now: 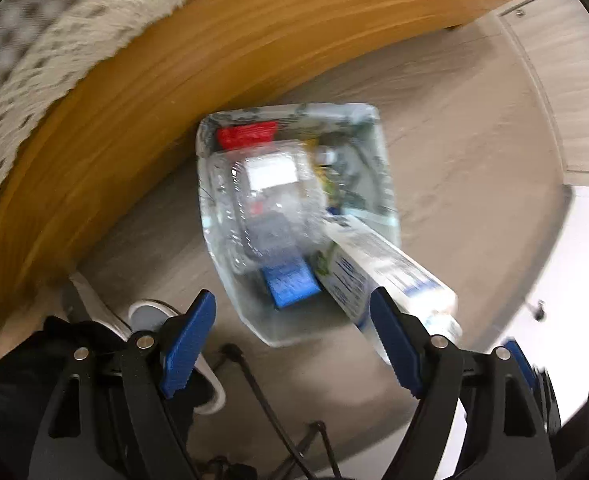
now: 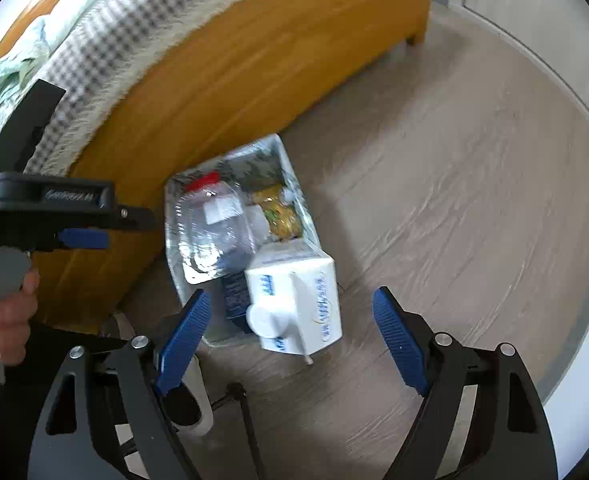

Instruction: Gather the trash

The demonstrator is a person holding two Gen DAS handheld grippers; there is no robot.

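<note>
A clear plastic bin [image 1: 384, 168] [image 2: 174, 248] stands on the floor beside the bed frame. It holds trash: a clear bottle with a red cap [image 1: 262, 196] [image 2: 214, 220], a white milk carton [image 1: 378, 272] [image 2: 298, 296] sticking out over the near rim, a blue packet [image 1: 290, 284] and yellow wrappers [image 2: 278, 216]. My left gripper [image 1: 294, 344] hovers open and empty above the bin's near end. My right gripper [image 2: 290, 340] is open and empty just above the carton. The left gripper's body also shows in the right wrist view [image 2: 54, 208], held by a hand.
An orange wooden bed frame [image 2: 234, 60] with a checked blanket [image 2: 106, 24] runs along the left. Grey wood-look floor [image 2: 454, 200] lies to the right. A white shoe [image 1: 150, 316] and black cables [image 1: 262, 400] are near my feet. Cabinet doors [image 1: 566, 80] stand at the far right.
</note>
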